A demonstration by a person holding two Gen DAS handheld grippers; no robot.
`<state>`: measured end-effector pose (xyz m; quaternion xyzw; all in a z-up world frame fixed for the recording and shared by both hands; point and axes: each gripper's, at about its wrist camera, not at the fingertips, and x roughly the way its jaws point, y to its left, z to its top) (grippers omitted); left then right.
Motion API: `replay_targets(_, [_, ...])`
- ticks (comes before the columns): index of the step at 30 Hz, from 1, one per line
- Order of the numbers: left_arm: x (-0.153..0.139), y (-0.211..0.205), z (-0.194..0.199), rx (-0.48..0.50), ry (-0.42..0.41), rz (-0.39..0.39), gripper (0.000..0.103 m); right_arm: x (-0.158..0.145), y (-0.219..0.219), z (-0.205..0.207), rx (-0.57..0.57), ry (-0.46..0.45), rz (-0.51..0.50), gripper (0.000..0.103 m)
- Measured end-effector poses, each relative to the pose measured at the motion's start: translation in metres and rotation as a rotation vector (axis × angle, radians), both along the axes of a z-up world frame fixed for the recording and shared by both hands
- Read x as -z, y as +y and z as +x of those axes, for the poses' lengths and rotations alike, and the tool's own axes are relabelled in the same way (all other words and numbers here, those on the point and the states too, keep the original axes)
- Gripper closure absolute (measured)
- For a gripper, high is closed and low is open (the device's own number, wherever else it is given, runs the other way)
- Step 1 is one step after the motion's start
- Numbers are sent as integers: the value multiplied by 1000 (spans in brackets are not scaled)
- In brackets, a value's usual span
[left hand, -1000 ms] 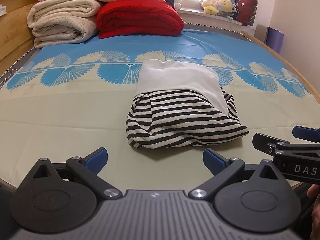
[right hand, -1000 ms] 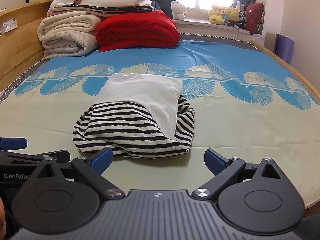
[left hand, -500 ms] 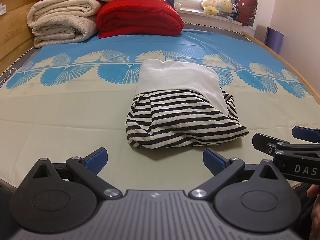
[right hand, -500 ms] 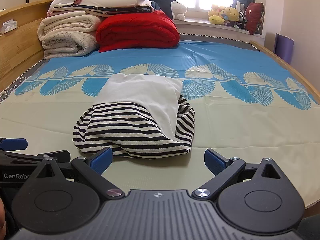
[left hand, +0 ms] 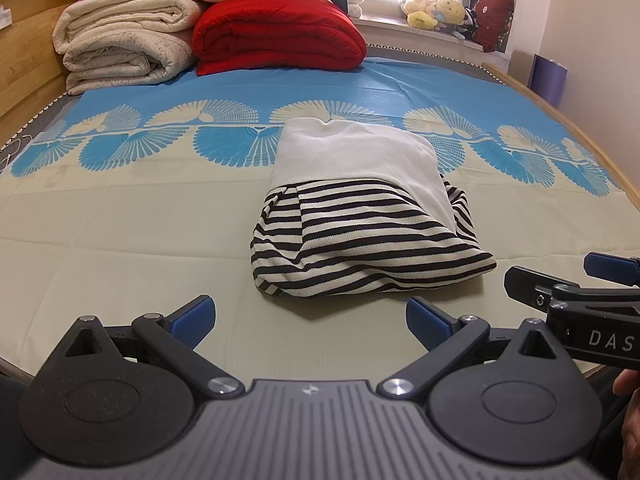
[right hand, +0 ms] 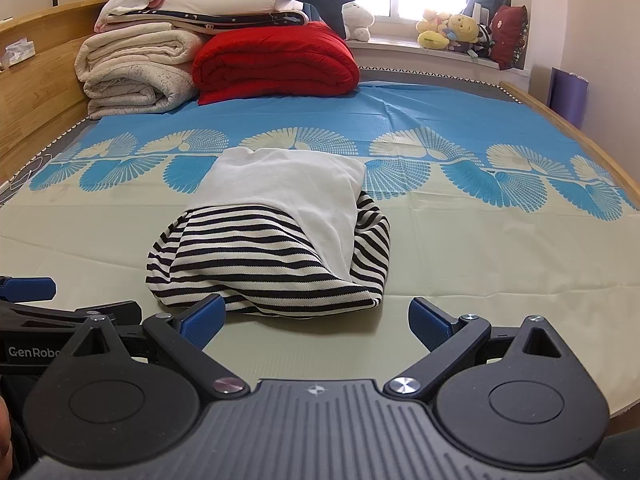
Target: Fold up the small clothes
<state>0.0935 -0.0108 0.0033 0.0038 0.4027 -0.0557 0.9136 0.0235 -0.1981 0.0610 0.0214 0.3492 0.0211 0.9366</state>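
Note:
A small garment point(left hand: 360, 216) point(right hand: 272, 236), white on its far half and black-and-white striped on its near half, lies folded in a compact bundle on the bed mat point(left hand: 120, 232). My left gripper point(left hand: 308, 318) hovers open just in front of its near edge, nothing between the blue pads. My right gripper point(right hand: 316, 320) is also open and empty, its left pad close to the striped hem. Each gripper shows at the other view's side edge: the right gripper point(left hand: 576, 284), the left gripper point(right hand: 60, 300).
Folded cream blankets point(right hand: 136, 76) and a red quilt point(right hand: 276, 60) are stacked at the head of the bed. Plush toys point(right hand: 456, 32) sit on the windowsill. A wooden bed frame point(right hand: 560, 120) runs along the right side, and a purple box point(right hand: 568, 96) stands by the wall.

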Motion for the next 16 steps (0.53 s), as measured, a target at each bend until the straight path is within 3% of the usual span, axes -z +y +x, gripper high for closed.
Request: replay_targets(16, [1, -1, 0, 2, -3, 0, 1, 0, 0, 0, -2, 0, 1, 5])
